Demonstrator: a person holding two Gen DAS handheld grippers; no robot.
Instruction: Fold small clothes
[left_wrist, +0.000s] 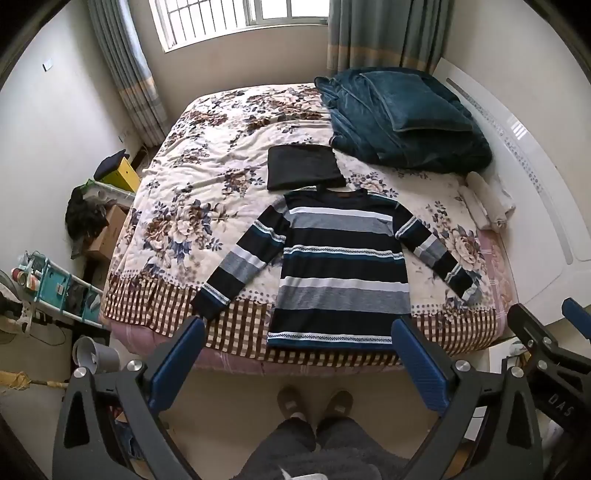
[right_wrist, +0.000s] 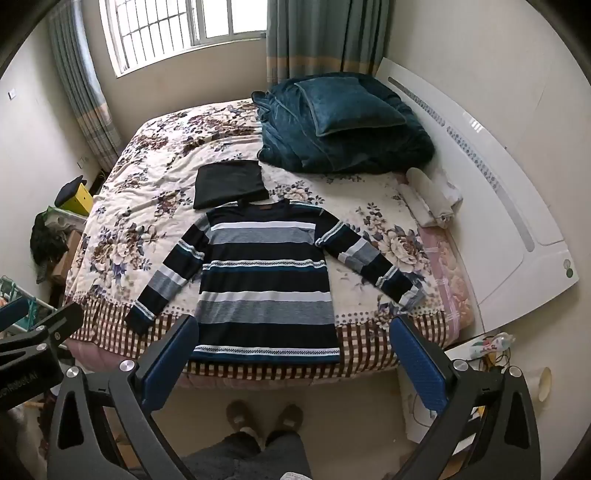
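A striped long-sleeved sweater (left_wrist: 341, 269) in navy, grey, white and teal lies flat on the bed, sleeves spread out, hem toward me; it also shows in the right wrist view (right_wrist: 266, 280). A folded black garment (left_wrist: 303, 168) lies just beyond its collar, also seen in the right wrist view (right_wrist: 229, 182). My left gripper (left_wrist: 297, 343) is open and empty, held high above the bed's near edge. My right gripper (right_wrist: 293, 343) is open and empty at the same height, and its body shows at the right of the left wrist view (left_wrist: 546, 343).
The bed (left_wrist: 207, 177) has a floral cover with a checked border. A teal quilt and pillow (left_wrist: 402, 114) sit at the far right, rolled white cloths (left_wrist: 487, 203) by the headboard (left_wrist: 524, 184). Boxes and a teal rack (left_wrist: 55, 288) stand left. My slippered feet (left_wrist: 314, 406) stand on the floor below.
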